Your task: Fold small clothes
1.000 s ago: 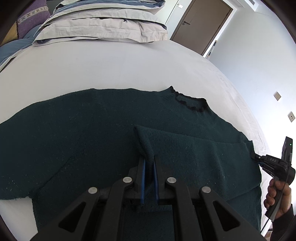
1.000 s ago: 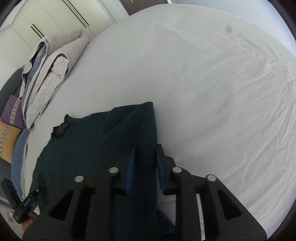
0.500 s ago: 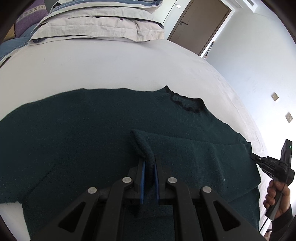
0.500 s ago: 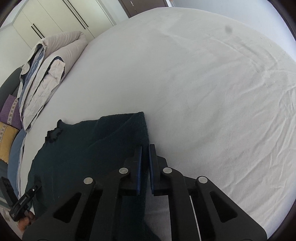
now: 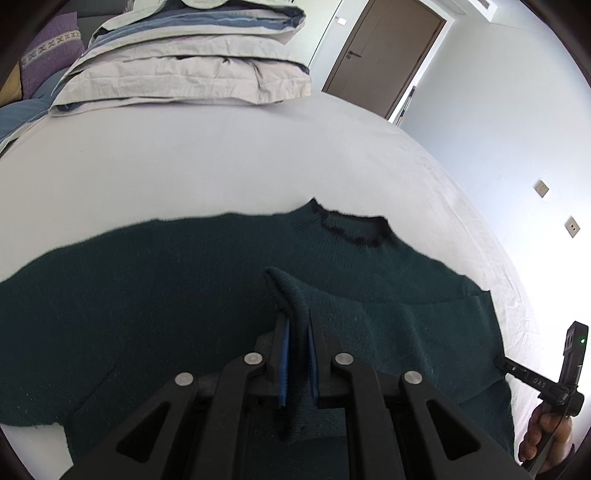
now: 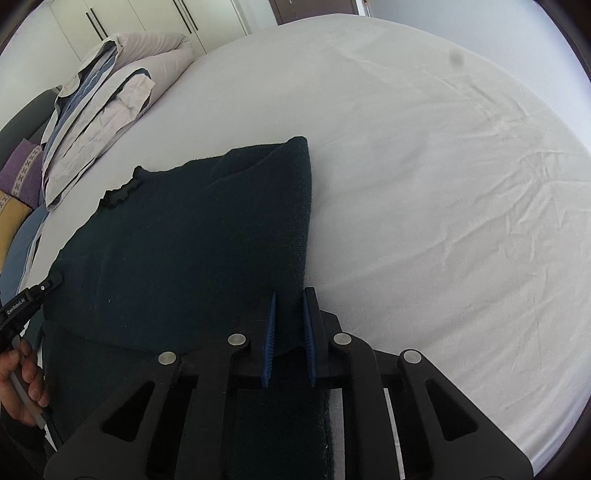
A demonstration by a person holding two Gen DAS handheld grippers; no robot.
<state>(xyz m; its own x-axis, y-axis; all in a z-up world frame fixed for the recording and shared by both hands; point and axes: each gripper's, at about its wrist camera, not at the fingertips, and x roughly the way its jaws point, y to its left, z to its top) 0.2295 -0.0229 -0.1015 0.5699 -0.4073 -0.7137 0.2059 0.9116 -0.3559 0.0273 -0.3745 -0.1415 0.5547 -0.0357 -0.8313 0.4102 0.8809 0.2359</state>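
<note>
A dark green sweater (image 5: 166,295) lies flat on the white bed sheet (image 5: 184,166), its black-trimmed collar (image 5: 351,229) facing away from me. One sleeve is folded across the body. My left gripper (image 5: 297,321) is shut on that sleeve's cuff, and the ribbed end stands up between the blue pads. In the right wrist view the sweater (image 6: 184,240) fills the left half, and my right gripper (image 6: 289,295) is shut on its folded side edge. Each view catches the other gripper at its rim: the right gripper (image 5: 532,376) and the left gripper (image 6: 29,299), both in a hand.
Folded duvets and pillows (image 5: 184,62) are stacked at the head of the bed, with a purple cushion (image 5: 48,55) beside them. A brown door (image 5: 384,55) is behind. Bare wrinkled sheet (image 6: 443,184) spreads to the right of the sweater. White wardrobes (image 6: 147,18) stand at the back.
My right gripper has slid sideways along the bed with the sweater's folded edge still between its pads. The left gripper has stayed almost still, holding the cuff.
</note>
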